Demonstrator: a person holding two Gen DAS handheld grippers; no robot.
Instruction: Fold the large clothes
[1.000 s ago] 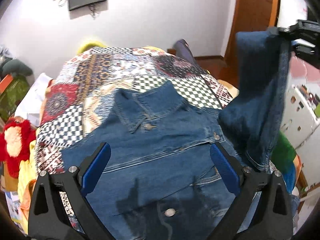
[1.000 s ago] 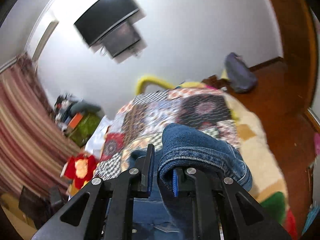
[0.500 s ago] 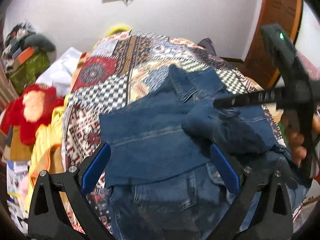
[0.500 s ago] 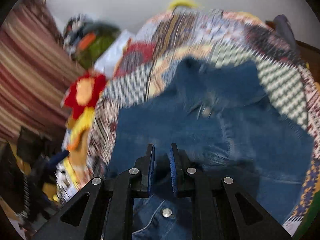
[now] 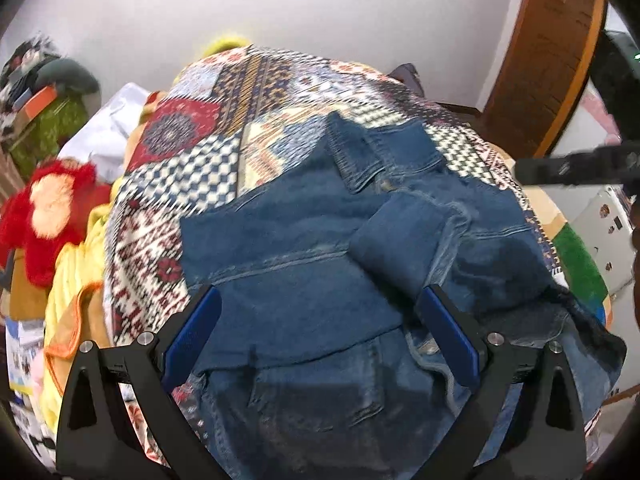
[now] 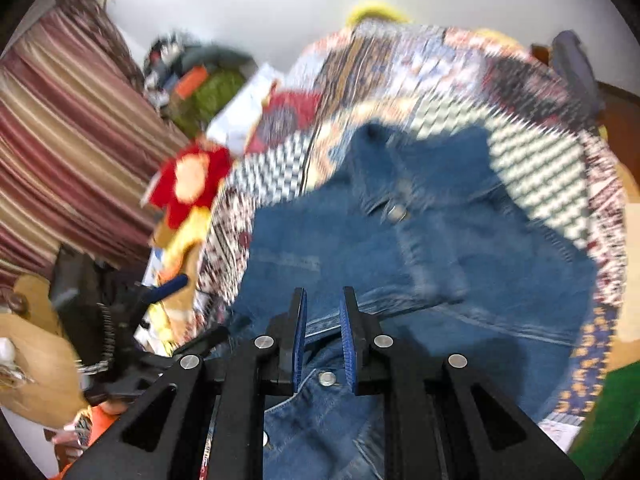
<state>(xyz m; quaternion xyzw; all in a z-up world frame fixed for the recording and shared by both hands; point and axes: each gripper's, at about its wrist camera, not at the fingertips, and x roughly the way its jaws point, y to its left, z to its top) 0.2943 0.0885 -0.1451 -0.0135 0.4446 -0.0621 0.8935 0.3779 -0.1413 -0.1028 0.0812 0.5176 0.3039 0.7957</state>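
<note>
Sleeve (image 5: pixel 404 240) is laid across the jacket (image 5: pixel 304 280); right claw (image 6: pixel 323 340), nearly shut and empty, should be withdrawn gently; left claw (image 5: pixel 320 332) is held wide.

A patterned patchwork bedspread (image 5: pixel 256 92) covers the bed. A red plush toy (image 5: pixel 52 212) lies beside it. A striped curtain (image 6: pixel 60 152) hangs near a white wall (image 5: pixel 360 8).

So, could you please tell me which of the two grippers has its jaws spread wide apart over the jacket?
The left gripper: its blue pads stand far apart over the denim jacket, gripping nothing. The right gripper has its pads nearly together.
</note>
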